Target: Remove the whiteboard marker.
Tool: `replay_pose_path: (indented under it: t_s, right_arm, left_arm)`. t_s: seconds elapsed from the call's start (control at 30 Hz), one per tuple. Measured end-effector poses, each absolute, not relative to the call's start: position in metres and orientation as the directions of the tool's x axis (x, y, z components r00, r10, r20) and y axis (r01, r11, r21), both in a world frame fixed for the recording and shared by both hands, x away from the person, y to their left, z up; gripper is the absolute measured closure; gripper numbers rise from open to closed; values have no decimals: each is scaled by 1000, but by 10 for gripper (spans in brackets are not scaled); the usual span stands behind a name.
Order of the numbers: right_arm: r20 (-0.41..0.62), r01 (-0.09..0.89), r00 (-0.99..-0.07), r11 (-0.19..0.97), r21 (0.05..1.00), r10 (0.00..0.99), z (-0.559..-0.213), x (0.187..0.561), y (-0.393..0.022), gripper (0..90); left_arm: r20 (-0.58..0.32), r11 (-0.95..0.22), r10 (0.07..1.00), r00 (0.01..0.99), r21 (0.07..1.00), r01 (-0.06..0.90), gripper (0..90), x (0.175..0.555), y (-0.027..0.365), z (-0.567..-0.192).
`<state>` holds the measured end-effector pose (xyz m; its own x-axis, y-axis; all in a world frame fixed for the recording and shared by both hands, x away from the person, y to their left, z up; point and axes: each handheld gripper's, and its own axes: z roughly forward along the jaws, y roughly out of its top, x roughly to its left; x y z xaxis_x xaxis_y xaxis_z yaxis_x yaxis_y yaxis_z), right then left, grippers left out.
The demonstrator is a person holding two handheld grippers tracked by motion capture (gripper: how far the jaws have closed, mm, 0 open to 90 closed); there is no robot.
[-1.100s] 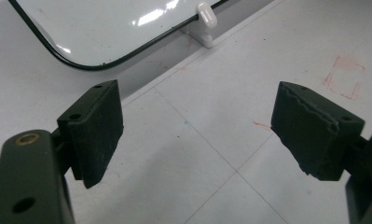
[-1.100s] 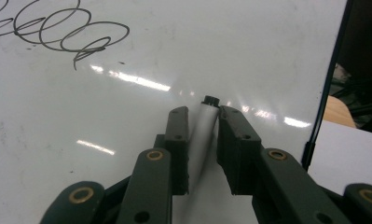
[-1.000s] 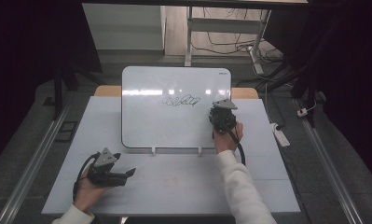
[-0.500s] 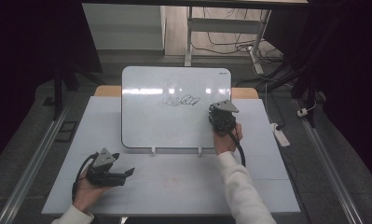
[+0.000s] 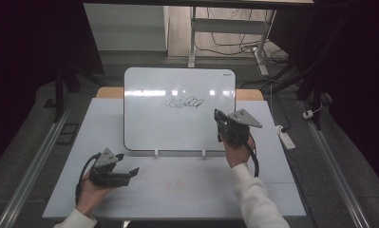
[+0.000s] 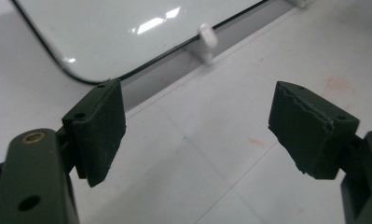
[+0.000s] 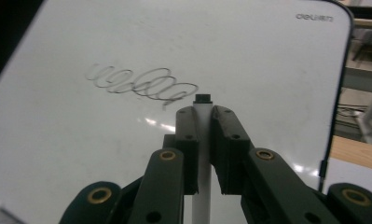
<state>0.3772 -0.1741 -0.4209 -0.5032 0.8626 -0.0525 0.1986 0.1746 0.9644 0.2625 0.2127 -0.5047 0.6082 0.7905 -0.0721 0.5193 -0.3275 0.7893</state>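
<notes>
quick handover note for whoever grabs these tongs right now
Right tongs: shut on a white marker, tip near the end of the scribble on the whiteboard; whether it touches is unclear.
Left tongs: open, holding nothing, low over the table in front of the board.
Done: one looping scribble drawn.
Left: probably more writing, or setting the marker down.

High view looks forward and down on the whiteboard (image 5: 179, 110) from above; right gripper view faces its scribble (image 7: 141, 85) closely; left gripper view sees its lower edge.
</notes>
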Motion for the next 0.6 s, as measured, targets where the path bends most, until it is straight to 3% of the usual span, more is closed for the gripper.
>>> replay_pose_path:
  t_s: [0.23, 0.6]
  right_arm:
    - [-16, 182, -590, 153, 971, 807, -422, 362, -169, 809]
    - [-26, 162, -669, 180, 970, 743, -426, 348, -155, 809]
  left_arm:
    - [-77, -341, 756, 650, 801, 492, 214, 276, 184, -485]
    - [-221, -295, 643, 733, 812, 503, 245, 310, 124, -467]
